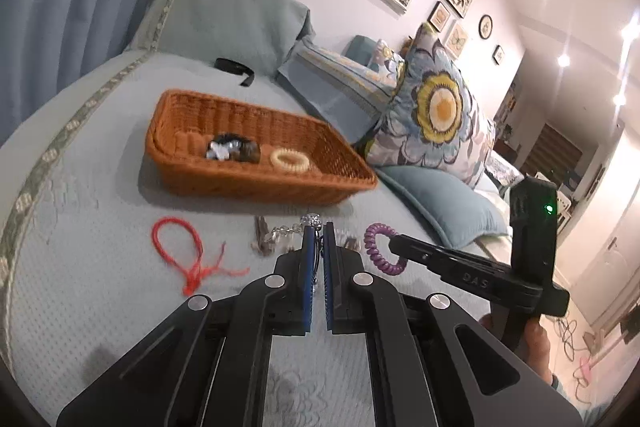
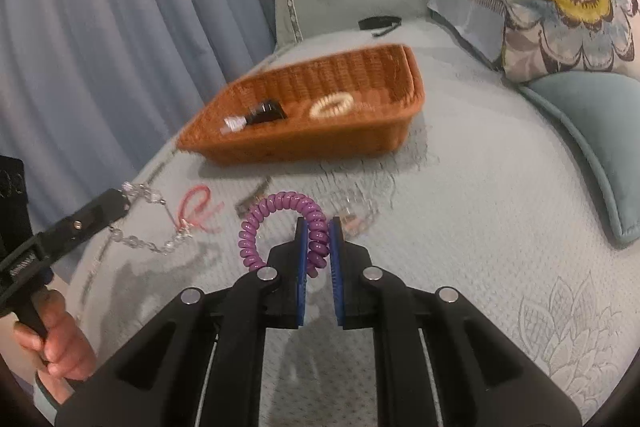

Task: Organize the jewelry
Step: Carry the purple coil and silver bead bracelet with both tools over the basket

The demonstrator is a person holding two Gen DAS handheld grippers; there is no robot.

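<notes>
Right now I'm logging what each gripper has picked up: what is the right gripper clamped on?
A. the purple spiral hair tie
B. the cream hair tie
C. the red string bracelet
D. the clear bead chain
A: the right gripper has its blue pads closed on the purple spiral hair tie, lifted above the bedspread.

Left gripper (image 1: 319, 233) closed on clear bead chain (image 1: 286, 231), just in front of wicker basket (image 1: 192, 163). Basket holds cream ring (image 1: 290, 161) and dark item (image 1: 234, 148). Red cord (image 1: 180, 247) front-left of basket; purple coil (image 1: 378, 247), held by right gripper (image 1: 394, 245), front-right.
</notes>
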